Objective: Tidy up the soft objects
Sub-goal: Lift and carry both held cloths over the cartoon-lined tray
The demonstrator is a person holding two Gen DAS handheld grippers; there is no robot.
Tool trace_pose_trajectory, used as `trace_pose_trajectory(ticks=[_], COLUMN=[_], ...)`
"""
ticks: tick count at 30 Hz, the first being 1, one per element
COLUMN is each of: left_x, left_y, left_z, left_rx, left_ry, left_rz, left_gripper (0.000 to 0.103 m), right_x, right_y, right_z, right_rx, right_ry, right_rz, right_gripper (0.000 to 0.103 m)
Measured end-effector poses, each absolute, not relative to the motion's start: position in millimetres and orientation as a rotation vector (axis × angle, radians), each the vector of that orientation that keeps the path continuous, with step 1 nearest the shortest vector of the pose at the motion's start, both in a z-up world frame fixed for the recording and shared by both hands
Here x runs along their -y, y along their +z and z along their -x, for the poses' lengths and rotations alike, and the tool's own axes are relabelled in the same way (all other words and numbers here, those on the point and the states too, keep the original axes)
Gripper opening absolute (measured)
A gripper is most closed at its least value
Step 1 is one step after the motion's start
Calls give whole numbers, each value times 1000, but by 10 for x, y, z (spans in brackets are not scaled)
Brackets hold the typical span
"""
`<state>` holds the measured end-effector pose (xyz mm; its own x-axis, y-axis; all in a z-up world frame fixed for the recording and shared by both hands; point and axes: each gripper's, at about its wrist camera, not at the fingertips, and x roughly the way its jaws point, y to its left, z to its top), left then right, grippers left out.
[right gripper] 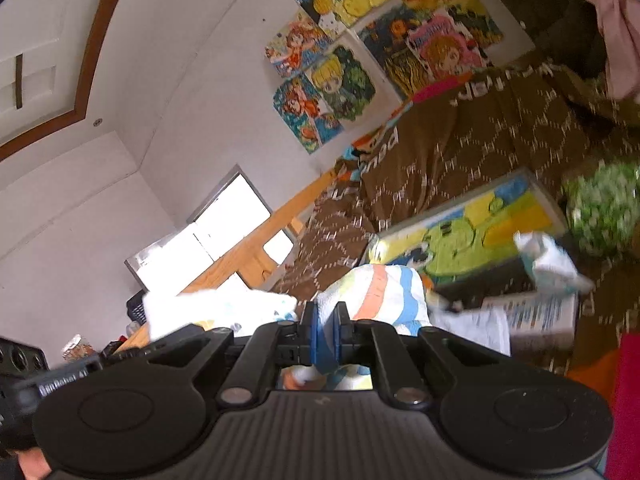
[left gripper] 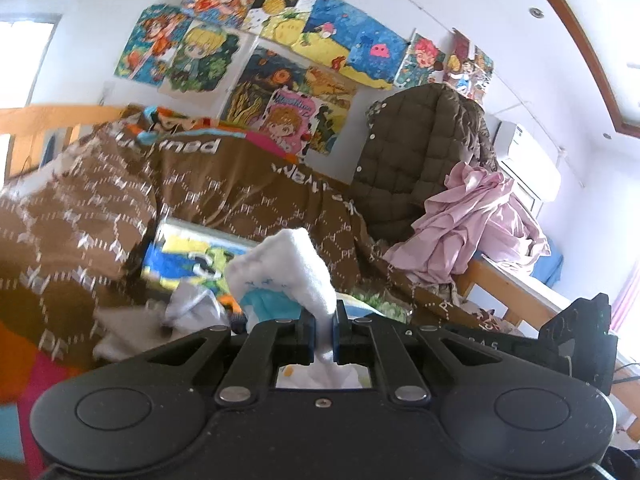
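Note:
My left gripper [left gripper: 324, 320] is shut on a white sock [left gripper: 292, 272] with a pale blue print, which sticks up above the blue pads. My right gripper [right gripper: 325, 316] is shut on a sock with orange and blue stripes [right gripper: 384, 292]. Both are held up over the bed. In the right wrist view the white sock [right gripper: 216, 312] shows blurred at the left, beside the black body of the other gripper. More light socks [left gripper: 132, 328] lie on the brown blanket [left gripper: 224, 196], and a white and blue one [right gripper: 548, 260] lies on a picture board [right gripper: 472, 232].
An olive quilted jacket [left gripper: 416, 152] and a pink cloth [left gripper: 476, 224] hang over the wooden bed end at the right. A green and white bundle [right gripper: 604, 208] and a printed box [right gripper: 536, 316] lie on the bed. Cartoon posters [left gripper: 280, 52] cover the wall.

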<state>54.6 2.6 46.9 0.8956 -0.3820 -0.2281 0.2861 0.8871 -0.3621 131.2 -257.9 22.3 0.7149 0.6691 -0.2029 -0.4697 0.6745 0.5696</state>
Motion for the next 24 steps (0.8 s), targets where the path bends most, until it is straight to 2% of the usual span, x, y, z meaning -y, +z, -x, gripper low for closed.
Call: trace_pose_trajectory(ticks=[12,24], left_x=[146,269], left_y=[841,622], left_z=[-1529,-2909], left_rx=[-204,-280], left_ry=[-401,-370], left_rz=[267,287], left_gripper=[7,7], right_x=[2654,2796], right_y=[420,134], right_z=[-2162,-3196], right_rx=[-293,-299], right_ry=[592,474], right_rz=[-499,-549], right_gripper=[9,9])
